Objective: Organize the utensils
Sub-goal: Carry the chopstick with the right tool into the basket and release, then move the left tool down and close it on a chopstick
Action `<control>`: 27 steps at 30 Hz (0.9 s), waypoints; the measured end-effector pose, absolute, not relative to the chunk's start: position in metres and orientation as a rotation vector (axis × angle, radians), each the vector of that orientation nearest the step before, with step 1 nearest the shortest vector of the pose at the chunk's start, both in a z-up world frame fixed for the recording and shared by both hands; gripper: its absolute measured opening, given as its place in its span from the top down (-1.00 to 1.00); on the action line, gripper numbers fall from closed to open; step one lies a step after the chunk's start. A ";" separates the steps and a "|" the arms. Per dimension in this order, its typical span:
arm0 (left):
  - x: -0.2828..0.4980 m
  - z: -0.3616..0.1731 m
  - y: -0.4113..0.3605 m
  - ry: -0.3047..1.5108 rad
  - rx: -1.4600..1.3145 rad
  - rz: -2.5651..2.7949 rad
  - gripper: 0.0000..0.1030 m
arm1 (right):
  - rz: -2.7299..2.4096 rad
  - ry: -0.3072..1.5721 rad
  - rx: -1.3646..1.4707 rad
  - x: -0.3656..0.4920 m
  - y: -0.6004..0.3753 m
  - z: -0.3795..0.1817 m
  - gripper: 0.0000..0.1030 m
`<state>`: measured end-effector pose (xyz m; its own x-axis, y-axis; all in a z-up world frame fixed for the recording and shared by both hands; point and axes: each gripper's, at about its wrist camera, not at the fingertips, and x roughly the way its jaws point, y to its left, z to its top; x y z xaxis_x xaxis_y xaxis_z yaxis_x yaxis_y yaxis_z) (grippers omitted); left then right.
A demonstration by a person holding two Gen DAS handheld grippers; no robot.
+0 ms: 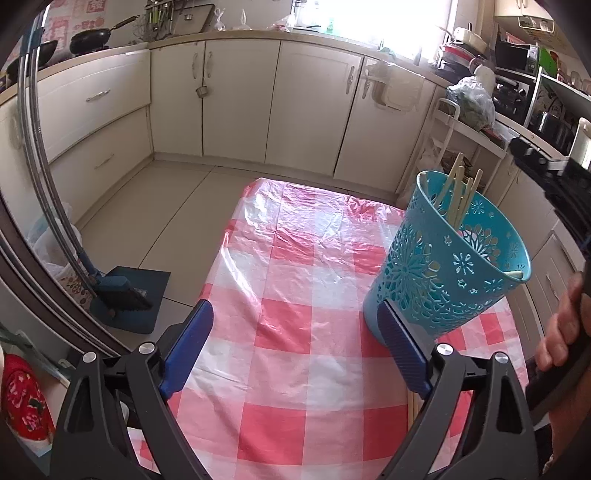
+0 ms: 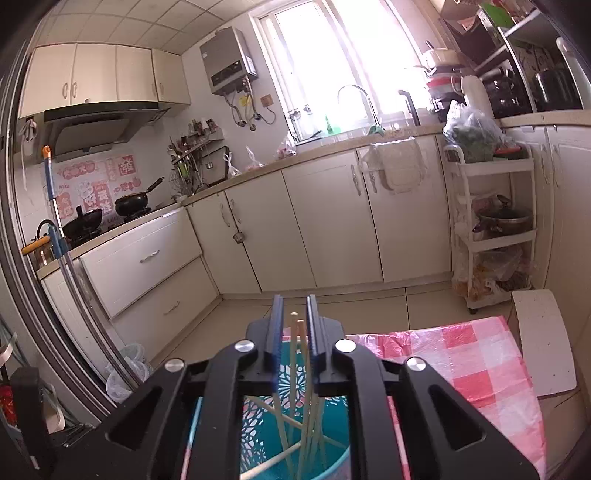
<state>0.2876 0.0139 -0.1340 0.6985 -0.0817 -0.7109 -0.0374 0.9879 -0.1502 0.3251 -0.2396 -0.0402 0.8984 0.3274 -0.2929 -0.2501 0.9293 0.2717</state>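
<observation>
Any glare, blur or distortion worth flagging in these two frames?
Left wrist view: window blown out, sheen on the plastic tablecloth, cabinets bowed by fisheye. Right wrist view: window overexposed, gripper fingers slightly soft, chopsticks sharp.

basket (image 1: 443, 266): perforated plastic | chopsticks (image 1: 460, 192): pale wood | tablecloth (image 1: 288, 295): glossy plastic film

The basket (image 1: 447, 266) is set on the table (image 1: 295, 295), ahead and right of the left claw (image 1: 295, 332), touching its right finger. Chopsticks (image 1: 458, 195) are held inside it. The right claw (image 2: 294, 325) is placed above the basket, 2 chopstick tips between its fingers.
</observation>
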 end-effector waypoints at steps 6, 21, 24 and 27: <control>0.287 -0.136 0.018 0.799 -0.157 0.000 -0.69 | 0.325 0.324 0.186 0.252 -0.242 -0.029 0.31; 0.280 -0.143 0.031 0.816 -0.169 0.029 -0.70 | 0.293 0.929 0.128 0.259 -0.189 -0.197 0.73; 0.281 -0.143 0.031 0.820 -0.183 0.020 -0.70 | 0.288 0.940 0.144 0.264 -0.190 -0.202 0.73; 0.281 -0.144 0.026 0.820 -0.166 0.011 -0.70 | 0.284 0.934 0.176 0.266 -0.196 -0.202 0.73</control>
<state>0.2810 0.0259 -0.1436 0.6832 -0.0541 -0.7282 -0.0741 0.9870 -0.1429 0.2659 -0.1961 -0.2018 0.5616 0.3150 -0.7651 -0.1639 0.9487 0.2703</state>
